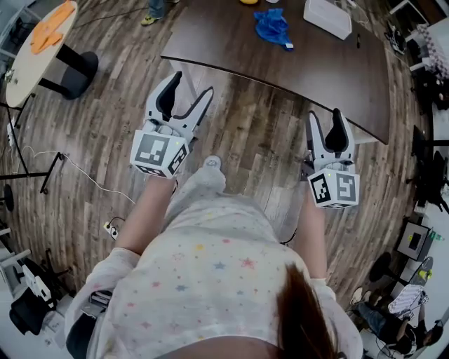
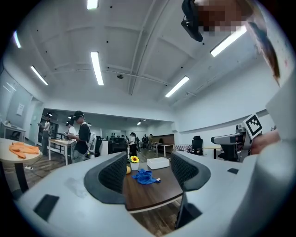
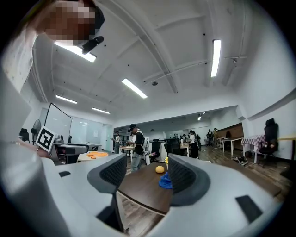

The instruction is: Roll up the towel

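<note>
The towel (image 1: 272, 26) is a crumpled blue cloth lying on the far part of a dark brown table (image 1: 316, 70). It also shows between the jaws in the left gripper view as the towel (image 2: 146, 177), and partly behind the right jaw in the right gripper view as the towel (image 3: 164, 181). My left gripper (image 1: 191, 85) hangs over the wooden floor short of the table's near edge, jaws wide open and empty. My right gripper (image 1: 324, 118) is held level at the table's near right edge, open too, with nothing between its jaws.
A white box (image 1: 327, 17) and a yellow object (image 1: 248, 1) sit on the table behind the towel, and a small sunflower pot (image 2: 134, 163) stands there too. A round table with orange cloth (image 1: 43, 34) is at the far left. Other people stand in the room beyond.
</note>
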`<action>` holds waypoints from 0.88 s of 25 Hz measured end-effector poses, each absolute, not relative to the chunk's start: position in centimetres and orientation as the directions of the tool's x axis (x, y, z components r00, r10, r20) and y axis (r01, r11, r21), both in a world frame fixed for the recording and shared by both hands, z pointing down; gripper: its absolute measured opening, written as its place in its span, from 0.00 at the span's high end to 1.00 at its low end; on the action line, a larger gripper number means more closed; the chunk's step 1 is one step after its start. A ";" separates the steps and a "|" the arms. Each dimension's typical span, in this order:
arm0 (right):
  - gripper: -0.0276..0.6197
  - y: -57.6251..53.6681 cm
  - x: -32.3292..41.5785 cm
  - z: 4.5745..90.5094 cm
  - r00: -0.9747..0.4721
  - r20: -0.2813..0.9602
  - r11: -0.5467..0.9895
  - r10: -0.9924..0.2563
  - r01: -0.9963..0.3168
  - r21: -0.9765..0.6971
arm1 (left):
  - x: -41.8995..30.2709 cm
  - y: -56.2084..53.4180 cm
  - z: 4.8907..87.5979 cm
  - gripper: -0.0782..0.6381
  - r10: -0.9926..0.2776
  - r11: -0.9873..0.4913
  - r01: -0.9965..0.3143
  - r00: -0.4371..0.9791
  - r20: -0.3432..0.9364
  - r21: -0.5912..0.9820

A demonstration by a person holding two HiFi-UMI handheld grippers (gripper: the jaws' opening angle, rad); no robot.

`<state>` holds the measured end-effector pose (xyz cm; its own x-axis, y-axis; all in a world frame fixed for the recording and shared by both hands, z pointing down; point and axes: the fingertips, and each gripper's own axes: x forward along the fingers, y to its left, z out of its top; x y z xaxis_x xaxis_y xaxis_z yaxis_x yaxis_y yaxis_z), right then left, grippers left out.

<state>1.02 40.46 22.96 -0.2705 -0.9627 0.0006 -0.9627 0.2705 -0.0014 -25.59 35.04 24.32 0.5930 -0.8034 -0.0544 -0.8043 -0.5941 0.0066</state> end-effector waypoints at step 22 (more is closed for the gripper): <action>0.54 26.9 1.6 24.7 -0.183 0.033 0.182 -0.983 -0.983 -0.030 | -25.4 19.9 26.5 0.50 -0.766 -0.643 -0.766 0.643 -0.021 0.010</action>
<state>1.64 26.91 24.67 -0.1832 -0.9825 0.0326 -0.9828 0.1822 -0.0301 -25.38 19.85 26.54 0.6427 -0.7659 -0.0206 -0.7658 -0.6429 0.0104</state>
